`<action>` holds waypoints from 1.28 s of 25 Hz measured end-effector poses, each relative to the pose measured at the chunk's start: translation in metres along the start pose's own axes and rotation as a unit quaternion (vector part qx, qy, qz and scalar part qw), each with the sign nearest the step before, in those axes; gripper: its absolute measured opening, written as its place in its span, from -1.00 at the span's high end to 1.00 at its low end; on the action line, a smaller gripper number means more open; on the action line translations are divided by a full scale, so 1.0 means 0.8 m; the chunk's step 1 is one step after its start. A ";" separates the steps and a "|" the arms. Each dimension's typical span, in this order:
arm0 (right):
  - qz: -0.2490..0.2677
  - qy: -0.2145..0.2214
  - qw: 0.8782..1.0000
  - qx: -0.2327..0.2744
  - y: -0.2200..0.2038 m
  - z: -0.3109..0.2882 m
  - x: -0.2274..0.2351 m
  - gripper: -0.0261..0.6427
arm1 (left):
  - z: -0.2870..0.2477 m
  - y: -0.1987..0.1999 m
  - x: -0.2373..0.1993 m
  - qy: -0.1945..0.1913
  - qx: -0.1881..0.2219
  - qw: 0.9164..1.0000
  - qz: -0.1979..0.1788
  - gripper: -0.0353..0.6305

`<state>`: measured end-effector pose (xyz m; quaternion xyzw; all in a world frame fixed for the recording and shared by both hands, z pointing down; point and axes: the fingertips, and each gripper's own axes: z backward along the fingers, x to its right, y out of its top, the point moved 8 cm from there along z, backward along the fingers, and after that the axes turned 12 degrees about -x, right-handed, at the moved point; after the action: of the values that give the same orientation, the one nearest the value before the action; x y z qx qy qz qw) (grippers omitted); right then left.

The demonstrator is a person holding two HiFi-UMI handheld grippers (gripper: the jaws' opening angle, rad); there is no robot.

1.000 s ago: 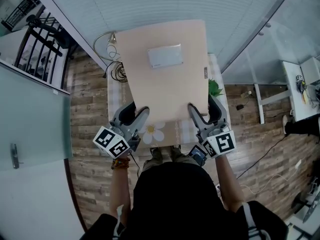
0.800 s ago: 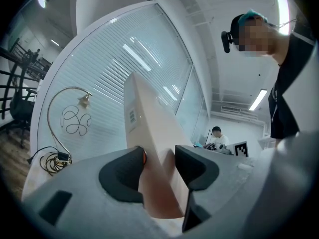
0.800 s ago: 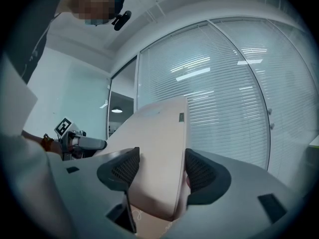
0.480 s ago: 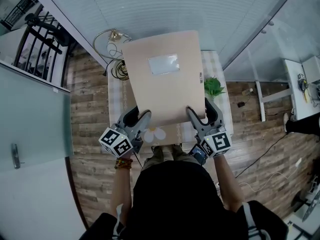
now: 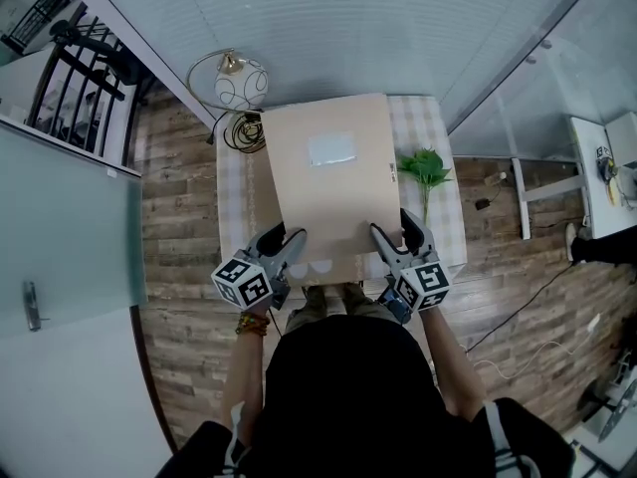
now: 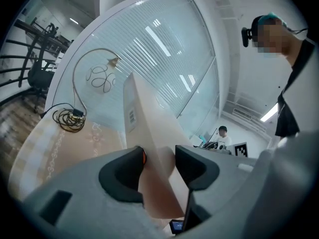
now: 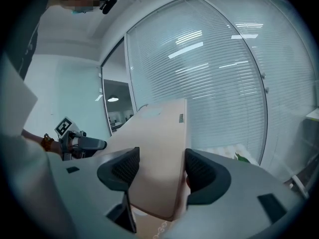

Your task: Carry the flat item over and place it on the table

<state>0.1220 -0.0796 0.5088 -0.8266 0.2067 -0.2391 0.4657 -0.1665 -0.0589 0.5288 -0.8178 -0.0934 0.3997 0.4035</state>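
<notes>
Tan flat item [image 5: 333,187]; pale checked tablecloth [image 5: 239,202]; green leaf sprig [image 5: 423,165].

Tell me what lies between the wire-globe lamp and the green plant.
In the head view, the far end of the flat beige board lies between the lamp and the plant, over the checked table.

Person wearing a black top [image 5: 343,396] and a beaded bracelet [image 5: 251,323]. Grey left hand-held gripper [image 5: 284,239] and right hand-held gripper [image 5: 398,232] carry black-and-white marker cubes [image 5: 243,283].
</notes>
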 end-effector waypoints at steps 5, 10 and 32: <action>-0.010 0.001 0.999 -0.032 -0.029 -0.003 0.005 0.10 | -0.009 -0.030 -0.008 -0.001 -0.023 0.999 0.027 0.27; -0.012 0.000 0.999 -0.045 -0.045 -0.001 0.009 0.10 | -0.015 -0.048 -0.011 -0.003 -0.034 0.999 0.040 0.27; -0.030 0.001 0.997 -0.065 -0.066 -0.013 0.015 0.10 | -0.024 -0.062 -0.025 0.002 -0.050 0.997 0.055 0.27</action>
<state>0.1315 -0.0680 0.5617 -0.8605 0.1975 -0.2396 0.4038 -0.1573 -0.0469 0.5836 -0.8418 -0.0674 0.4145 0.3392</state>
